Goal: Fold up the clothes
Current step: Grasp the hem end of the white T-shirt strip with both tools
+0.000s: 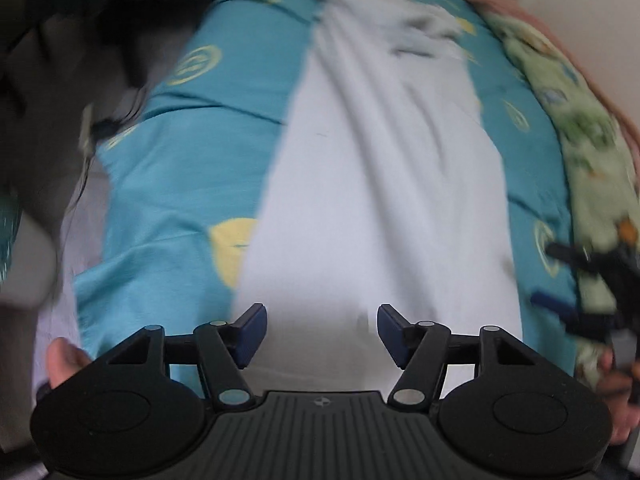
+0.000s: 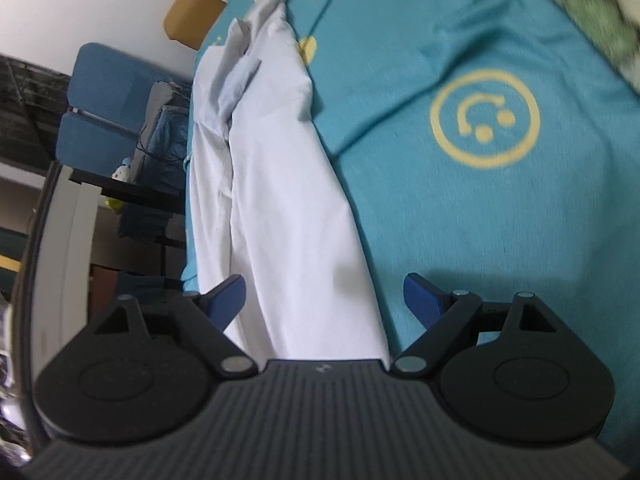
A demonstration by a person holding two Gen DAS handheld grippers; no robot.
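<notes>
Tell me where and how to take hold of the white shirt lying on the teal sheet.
Probably pinch the near hem of the white shirt, coming from above at the near end. It lies long and narrow on the teal sheet, collar end far away, and its near edge already sits between the open right tool. The left tool, also open, hovers over the same end.

Each tool is matte black: the left gripper and right gripper share a ribbed central plate with a small round emblem, two rounded side lobes, linkage arms with silver pivot pins, and dark blue textured fingertip pads.
</notes>
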